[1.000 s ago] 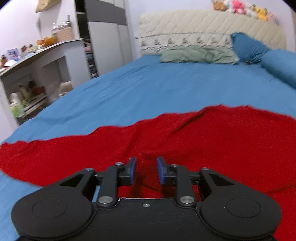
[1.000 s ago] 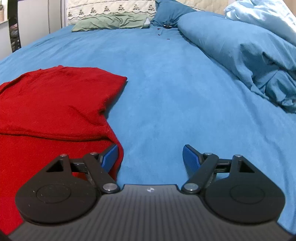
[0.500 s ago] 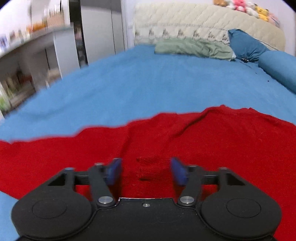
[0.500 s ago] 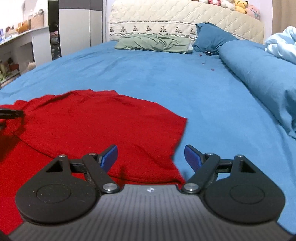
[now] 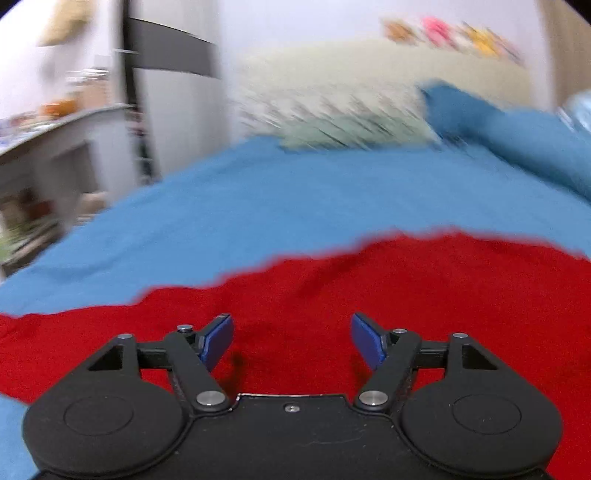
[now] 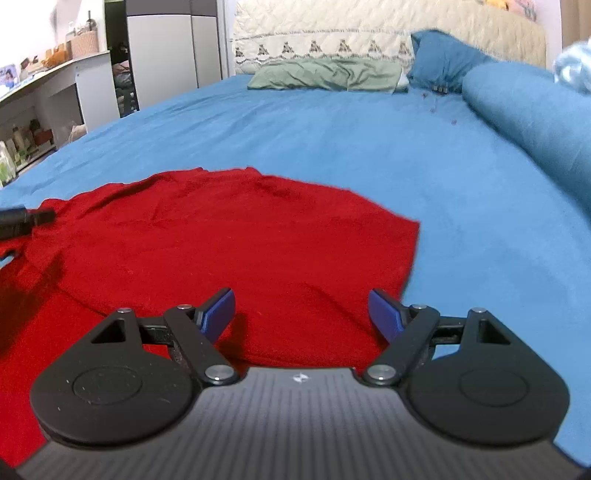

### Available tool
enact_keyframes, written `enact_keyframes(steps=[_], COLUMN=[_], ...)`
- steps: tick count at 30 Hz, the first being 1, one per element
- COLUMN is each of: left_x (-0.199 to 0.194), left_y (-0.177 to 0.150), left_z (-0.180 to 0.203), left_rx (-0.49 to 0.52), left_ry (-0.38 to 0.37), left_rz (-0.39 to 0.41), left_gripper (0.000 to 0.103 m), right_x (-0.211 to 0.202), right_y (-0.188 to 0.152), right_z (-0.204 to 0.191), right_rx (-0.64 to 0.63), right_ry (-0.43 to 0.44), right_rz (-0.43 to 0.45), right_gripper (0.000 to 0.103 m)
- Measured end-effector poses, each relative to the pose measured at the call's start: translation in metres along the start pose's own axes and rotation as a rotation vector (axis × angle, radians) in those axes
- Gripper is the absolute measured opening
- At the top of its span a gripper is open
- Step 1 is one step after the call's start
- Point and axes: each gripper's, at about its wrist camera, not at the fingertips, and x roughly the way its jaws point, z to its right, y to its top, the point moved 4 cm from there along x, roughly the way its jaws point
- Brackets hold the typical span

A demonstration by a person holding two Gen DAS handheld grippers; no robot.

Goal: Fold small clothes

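A red garment (image 6: 236, 251) lies spread on the blue bed sheet (image 6: 369, 140), one layer folded over another. In the blurred left wrist view the same red garment (image 5: 369, 295) fills the lower half. My left gripper (image 5: 291, 338) hovers just over the cloth, its jaws opening, with nothing pinched between the blue pads. My right gripper (image 6: 301, 314) stands open above the garment's near right part, its pads apart and free of the cloth. The tip of the left gripper (image 6: 22, 221) pokes in at the left edge of the right wrist view.
A green pillow (image 6: 325, 75) and a blue pillow (image 6: 439, 59) lie against the quilted headboard (image 6: 332, 33). A rolled blue duvet (image 6: 535, 118) runs along the bed's right side. A grey desk with shelves (image 6: 55, 96) and a wardrobe (image 6: 166, 44) stand to the left.
My left gripper let go of the red cloth and opened wide, and its view swung. The right gripper moved left from the bare sheet to over the garment, staying open.
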Motion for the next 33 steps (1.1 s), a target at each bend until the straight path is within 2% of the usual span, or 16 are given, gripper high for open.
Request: enact_keyframes(steps=[2, 3, 6, 9, 11, 13, 15, 18, 23, 26, 28, 31, 33], left_x=[0.008, 0.011, 0.009, 0.01, 0.012, 0.013, 0.012, 0.015, -0.009, -0.034, -0.052, -0.076, -0.087], left_y=[-0.013, -0.019, -0.023, -0.022, -0.021, -0.02, -0.02, -0.019, -0.005, 0.007, 0.014, 0.021, 0.022], left_z=[0.008, 0.009, 0.001, 0.0, 0.0, -0.003, -0.006, -0.003, -0.014, -0.031, -0.048, -0.083, -0.11], left_rx=[0.019, 0.017, -0.049, -0.051, -0.038, -0.041, -0.051, -0.039, -0.067, -0.1, -0.141, -0.204, -0.238], left_ry=[-0.036, -0.04, -0.055, -0.055, -0.049, -0.052, -0.056, -0.053, -0.053, -0.033, -0.026, 0.007, 0.058], left_rz=[-0.061, -0.097, -0.101, -0.099, -0.101, -0.106, -0.11, -0.119, -0.131, -0.12, -0.111, -0.09, -0.087], left_gripper=[0.075, 0.076, 0.076, 0.076, 0.076, 0.077, 0.077, 0.077, 0.078, 0.088, 0.095, 0.098, 0.099], right_x=[0.01, 0.01, -0.002, -0.001, 0.017, 0.05, 0.063, 0.064, 0.021, -0.02, -0.045, -0.074, -0.087], right_y=[-0.01, -0.013, -0.009, 0.007, 0.017, 0.022, 0.029, 0.035, 0.041, 0.049, 0.055, 0.064, 0.069], right_z=[0.008, 0.012, 0.011, 0.016, 0.024, 0.039, 0.048, 0.043, 0.02, 0.003, -0.011, -0.031, -0.045], right_rx=[0.052, 0.078, 0.083, 0.068, 0.102, 0.158, 0.162, 0.16, 0.125, 0.129, 0.145, 0.172, 0.189], right_ry=[-0.009, 0.004, 0.01, 0.017, 0.033, 0.025, -0.009, -0.051, -0.033, -0.032, -0.02, 0.006, 0.02], right_rz=[-0.025, -0.008, 0.008, 0.063, 0.035, -0.049, -0.029, -0.045, -0.023, -0.007, 0.004, 0.003, -0.012], right_gripper=[0.095, 0.095, 0.096, 0.097, 0.097, 0.096, 0.096, 0.097, 0.097, 0.103, 0.103, 0.103, 0.103])
